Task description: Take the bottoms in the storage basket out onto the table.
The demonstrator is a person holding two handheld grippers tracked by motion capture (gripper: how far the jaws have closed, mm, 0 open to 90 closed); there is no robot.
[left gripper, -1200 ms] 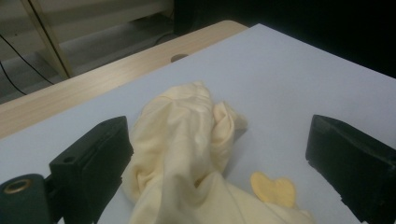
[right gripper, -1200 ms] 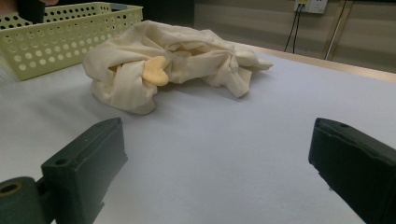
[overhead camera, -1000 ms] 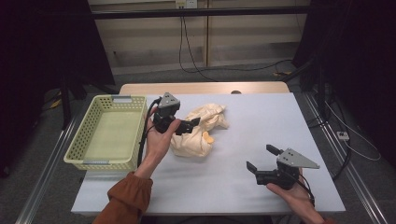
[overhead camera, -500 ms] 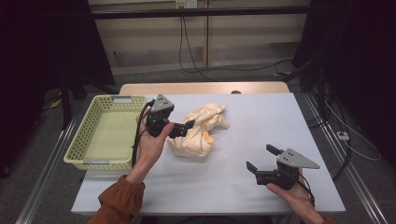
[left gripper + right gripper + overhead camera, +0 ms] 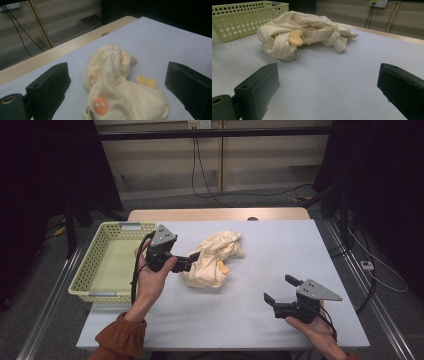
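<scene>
A crumpled cream cloth [image 5: 215, 262] with orange patches lies on the white table [image 5: 260, 245], left of the middle. My left gripper [image 5: 191, 262] is at the cloth's left edge, open. In the left gripper view the cloth [image 5: 117, 95] lies between and ahead of the wide-apart jaws of that gripper [image 5: 117, 67]; I cannot tell whether they touch it. My right gripper [image 5: 279, 289] stands open near the front right of the table, well clear of the cloth. In the right gripper view the cloth [image 5: 304, 35] lies far ahead of that gripper [image 5: 327, 67], with bare table between.
A pale green perforated basket [image 5: 85, 270] stands on the table's left side, close behind my left hand, and shows again at the far left [image 5: 244, 17]. A wooden strip [image 5: 215, 214] runs along the table's far edge. Cables hang behind.
My left gripper has drawn back to the left, toward the basket, so its jaws reach less far over the cloth. The right gripper and the cloth have not moved.
</scene>
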